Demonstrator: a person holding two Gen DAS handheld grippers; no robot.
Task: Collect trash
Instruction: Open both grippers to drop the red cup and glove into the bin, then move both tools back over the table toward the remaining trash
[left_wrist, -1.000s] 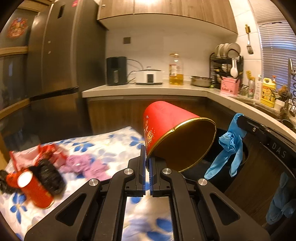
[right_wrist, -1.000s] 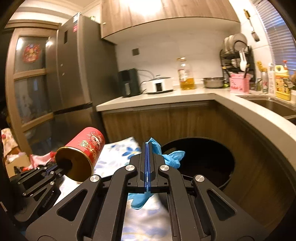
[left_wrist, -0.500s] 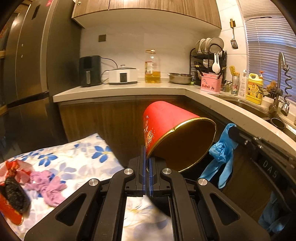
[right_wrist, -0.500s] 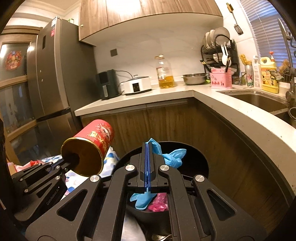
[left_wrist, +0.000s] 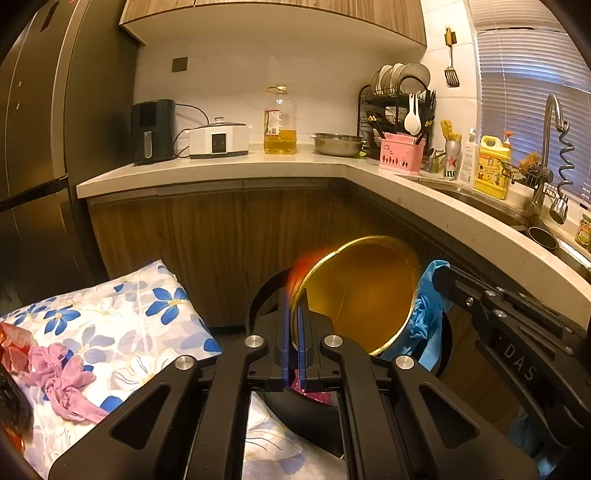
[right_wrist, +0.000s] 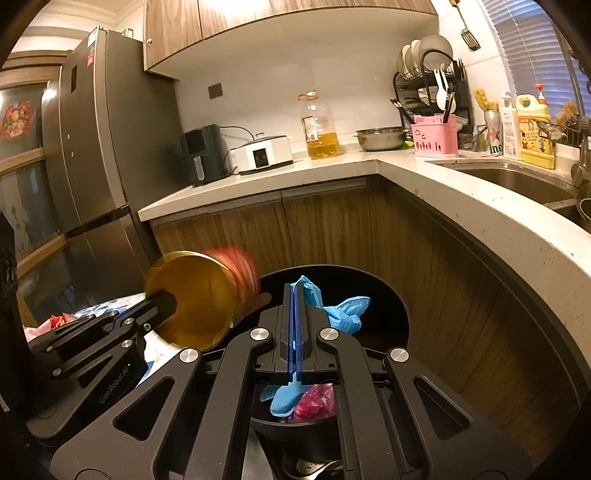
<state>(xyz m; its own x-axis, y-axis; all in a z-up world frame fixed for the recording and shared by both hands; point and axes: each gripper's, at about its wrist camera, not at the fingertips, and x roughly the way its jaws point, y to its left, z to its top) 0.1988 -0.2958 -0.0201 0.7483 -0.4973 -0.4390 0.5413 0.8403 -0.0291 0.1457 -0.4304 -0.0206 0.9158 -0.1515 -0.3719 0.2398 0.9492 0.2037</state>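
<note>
- We see a red canister (left_wrist: 364, 295) with a gold rim and gold interior; its red outer wall is motion-blurred in both views.
- Our left tongs (left_wrist: 294, 332) are opening; the canister's rim lies between their blue pads, open mouth facing the camera.
- The canister sits tilted over the near rim of the black bin (right_wrist: 391, 295).
- We see a crumpled blue glove (right_wrist: 343, 308); our right tongs (right_wrist: 294, 325) are clamped shut on it, above the bin opening.
- Pink trash (right_wrist: 314, 402) lies inside the bin.
- A purple glove (left_wrist: 61, 380) lies on the floral cloth (left_wrist: 147, 332), well left of the left tongs.
</note>
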